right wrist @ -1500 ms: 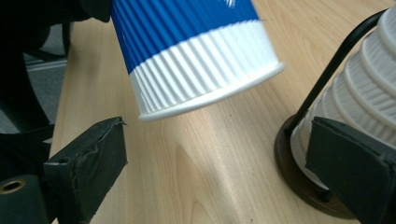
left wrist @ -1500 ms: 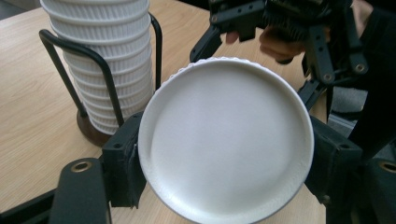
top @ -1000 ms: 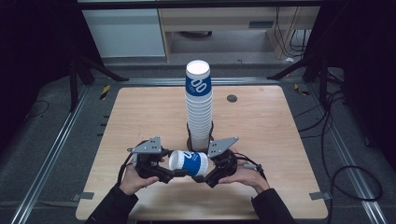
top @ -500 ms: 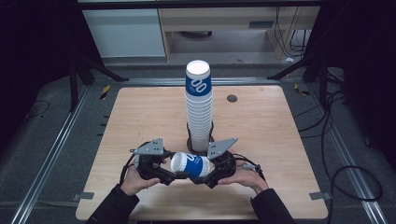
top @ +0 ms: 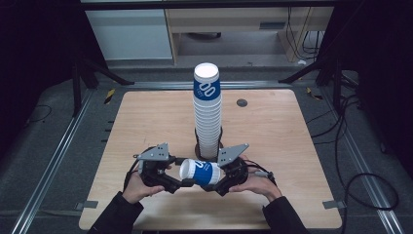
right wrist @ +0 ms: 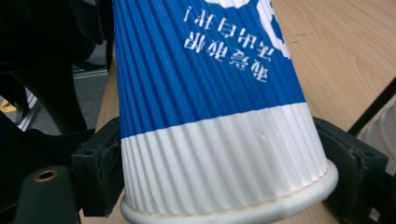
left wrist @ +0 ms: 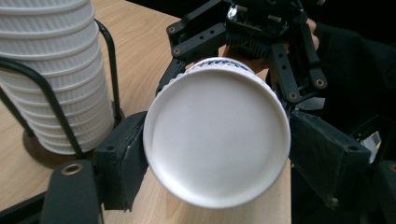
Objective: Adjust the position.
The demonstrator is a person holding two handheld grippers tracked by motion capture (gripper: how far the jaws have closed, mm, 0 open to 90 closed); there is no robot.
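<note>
A single paper cup lies on its side between two hand-held grippers, just above the near part of the wooden surface. Its long axis runs left to right across the surface. The flat white base points toward the left gripper; the rolled rim at the mouth points toward the right gripper.

In the left gripper view, the round base faces the camera, with a black padded jaw against each side of it, so these jaws hold the cup's narrow end. In the right gripper view, the rim end sits between that gripper's two black jaws, which have just been closing and now press on the white band near the rim.

The cup wall is finely ribbed paper, blue over most of its length with white print, and white near the rim.

Just behind the cup, a tall stack of the same ribbed cups stands upright in a black wire holder near the middle of the surface. Bare pale wood lies to the left, right and beyond the stack. A small dark round disc sits near the far edge.
</note>
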